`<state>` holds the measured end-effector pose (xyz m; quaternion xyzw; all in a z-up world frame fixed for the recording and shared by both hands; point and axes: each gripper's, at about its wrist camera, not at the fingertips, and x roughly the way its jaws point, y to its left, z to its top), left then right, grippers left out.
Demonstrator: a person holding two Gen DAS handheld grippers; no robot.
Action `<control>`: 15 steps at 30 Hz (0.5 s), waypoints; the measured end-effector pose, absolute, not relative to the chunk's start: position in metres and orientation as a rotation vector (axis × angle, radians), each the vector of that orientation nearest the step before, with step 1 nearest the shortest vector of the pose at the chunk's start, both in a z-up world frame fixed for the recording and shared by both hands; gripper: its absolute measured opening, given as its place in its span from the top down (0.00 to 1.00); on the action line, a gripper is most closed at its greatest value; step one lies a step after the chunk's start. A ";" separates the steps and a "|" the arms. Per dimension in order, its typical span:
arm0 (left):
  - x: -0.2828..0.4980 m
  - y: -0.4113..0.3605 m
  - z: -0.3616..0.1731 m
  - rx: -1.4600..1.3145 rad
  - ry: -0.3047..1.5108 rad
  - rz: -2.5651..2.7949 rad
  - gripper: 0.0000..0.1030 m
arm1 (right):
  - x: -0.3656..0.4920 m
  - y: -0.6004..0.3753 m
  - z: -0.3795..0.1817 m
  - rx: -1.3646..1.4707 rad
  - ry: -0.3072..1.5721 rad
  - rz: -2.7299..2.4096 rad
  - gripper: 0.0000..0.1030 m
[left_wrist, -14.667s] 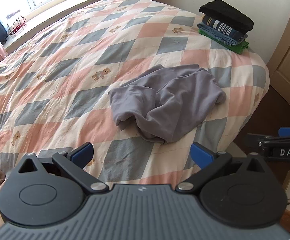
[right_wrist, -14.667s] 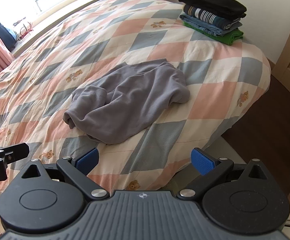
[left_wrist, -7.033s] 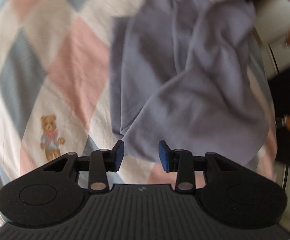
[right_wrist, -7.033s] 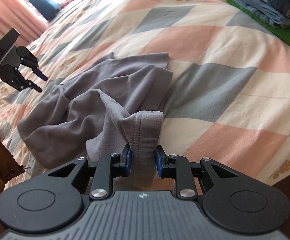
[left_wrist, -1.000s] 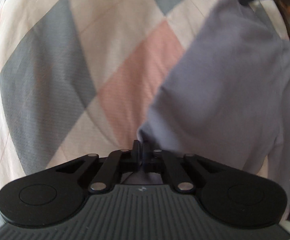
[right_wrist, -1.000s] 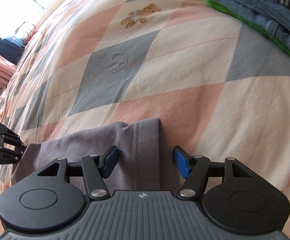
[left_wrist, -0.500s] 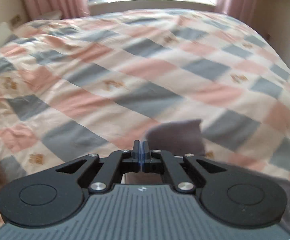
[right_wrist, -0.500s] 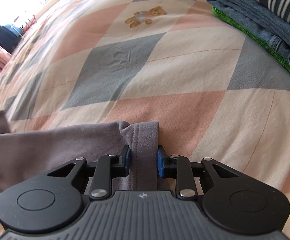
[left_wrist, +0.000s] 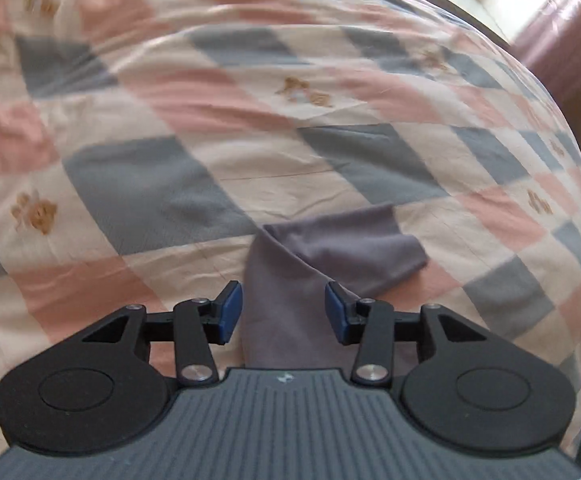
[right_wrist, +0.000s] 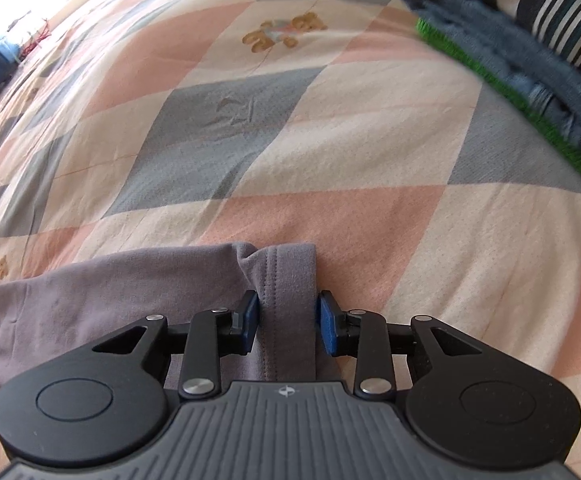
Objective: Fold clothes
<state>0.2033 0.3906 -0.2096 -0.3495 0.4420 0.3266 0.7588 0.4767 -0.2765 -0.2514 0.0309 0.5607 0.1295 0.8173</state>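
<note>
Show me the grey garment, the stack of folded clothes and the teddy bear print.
grey garment (right_wrist: 102,292), right wrist view, flat body.
stack of folded clothes (right_wrist: 530,56), right wrist view, denim layer.
teddy bear print (right_wrist: 282,32), right wrist view, bear's body.

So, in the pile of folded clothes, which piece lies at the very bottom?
The bright green folded garment. Only its edge shows on the checked quilt, under the blue denim piece and the striped piece above.

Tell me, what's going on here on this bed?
A person is folding a grey-purple cotton garment on a pink, grey and cream checked quilt, using two hand-held grippers. The left gripper has its jaws open, with a folded corner of the cloth lying between them. The right gripper has its jaws against the stitched hem. A stack of folded clothes sits nearby.
</note>
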 end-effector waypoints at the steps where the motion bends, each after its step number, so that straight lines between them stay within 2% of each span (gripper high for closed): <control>1: 0.212 0.398 -0.214 -0.733 0.969 0.692 0.61 | 0.474 -0.270 -0.246 0.042 1.172 0.267 0.68; 3: 0.239 0.409 -0.220 -0.636 1.004 0.622 0.55 | 0.469 -0.258 -0.234 -0.004 1.124 0.249 0.66; 7: 0.320 0.400 -0.233 -0.290 1.121 0.357 0.53 | 0.451 -0.223 -0.216 -0.039 1.070 0.290 0.60; 11: 0.375 0.375 -0.262 -0.008 1.215 0.070 0.32 | 0.428 -0.195 -0.214 0.001 1.077 0.313 0.60; 13: 0.387 0.370 -0.281 0.036 1.265 -0.017 0.33 | 0.417 -0.186 -0.215 0.023 1.089 0.304 0.60; 15: 0.391 0.368 -0.296 0.025 1.301 -0.088 0.54 | 0.408 -0.178 -0.215 0.026 1.094 0.286 0.60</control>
